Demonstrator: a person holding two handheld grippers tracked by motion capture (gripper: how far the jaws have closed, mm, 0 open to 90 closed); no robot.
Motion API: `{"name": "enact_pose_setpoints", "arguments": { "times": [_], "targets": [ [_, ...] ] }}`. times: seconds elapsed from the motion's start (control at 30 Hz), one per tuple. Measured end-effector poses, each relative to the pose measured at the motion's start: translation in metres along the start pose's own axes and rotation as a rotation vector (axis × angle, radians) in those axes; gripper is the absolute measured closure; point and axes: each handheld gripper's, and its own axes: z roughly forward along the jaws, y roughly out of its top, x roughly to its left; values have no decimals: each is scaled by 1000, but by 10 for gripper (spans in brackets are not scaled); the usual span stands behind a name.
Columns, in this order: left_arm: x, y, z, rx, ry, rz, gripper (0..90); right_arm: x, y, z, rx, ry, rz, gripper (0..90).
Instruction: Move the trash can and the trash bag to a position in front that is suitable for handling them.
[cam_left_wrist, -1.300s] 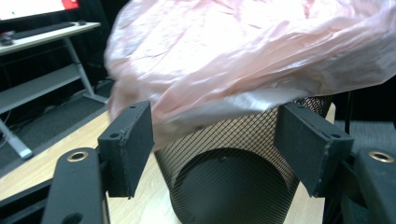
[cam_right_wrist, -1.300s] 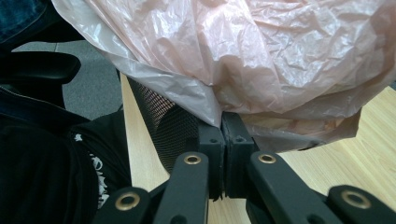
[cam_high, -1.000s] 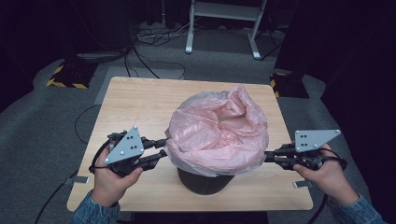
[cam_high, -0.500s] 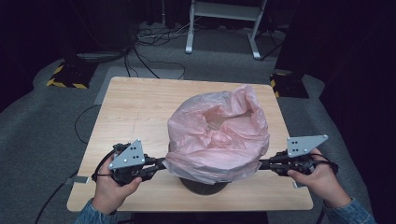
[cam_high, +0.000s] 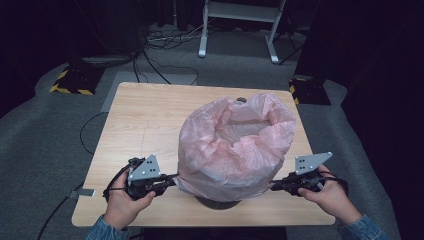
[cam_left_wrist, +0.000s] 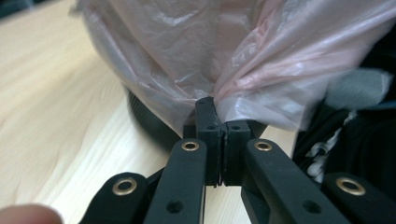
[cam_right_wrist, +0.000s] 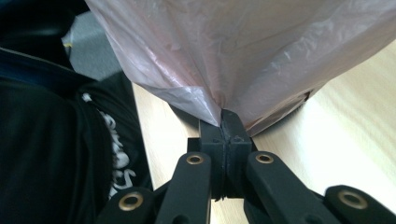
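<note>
In the high view, a pink plastic bag (cam_high: 235, 145) is draped over a dark round bin (cam_high: 218, 201) that stands at the near middle of the wooden tabletop (cam_high: 145, 120); the bag's mouth gapes upward and its skirt hangs low, so just a sliver of the bin's base peeks out beneath. The left gripper (cam_high: 170, 180) sits low by the near left of the bag, held in a hand (cam_high: 125, 200), its fingers meeting the bag's lower edge. The right gripper (cam_high: 276, 187) mirrors it at the near right, held in the other hand (cam_high: 327, 197), tips also at the bag's hem. In the left gripper view, the fingers (cam_left_wrist: 208, 121) are clenched on a gathered pinch of the pink film (cam_left_wrist: 243, 70), which fans up and away from the pads; the bin's dark curved wall (cam_left_wrist: 149, 123) lies just behind on the pale tabletop (cam_left_wrist: 56, 107). In the right gripper view, the fingers (cam_right_wrist: 233, 128) are likewise clamped tight on a puckered fold of the bag (cam_right_wrist: 252, 51), the film stretching upward, with the bin's dark edge (cam_right_wrist: 184, 114) beneath it and a dark printed garment (cam_right_wrist: 70, 154) at the left.
</note>
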Motion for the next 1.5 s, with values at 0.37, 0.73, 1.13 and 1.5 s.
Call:
{"name": "enact_pose_setpoints", "arguments": {
  "times": [0.37, 0.73, 1.13, 1.5],
  "targets": [
    [15, -40, 24, 61, -31, -104, 882, -6, -32, 32, 57, 37, 65, 900],
    [24, -55, -8, -101, 38, -154, 320, -6, -44, 14, -23, -4, 56, 307],
    [32, -56, -46, -174, 158, -152, 270, -7, -14, -46, -171, -103, 46, 282],
    [30, -62, -50, -164, 250, -116, 267, -17, 29, -82, -253, -166, 11, 280]
  ]
}}
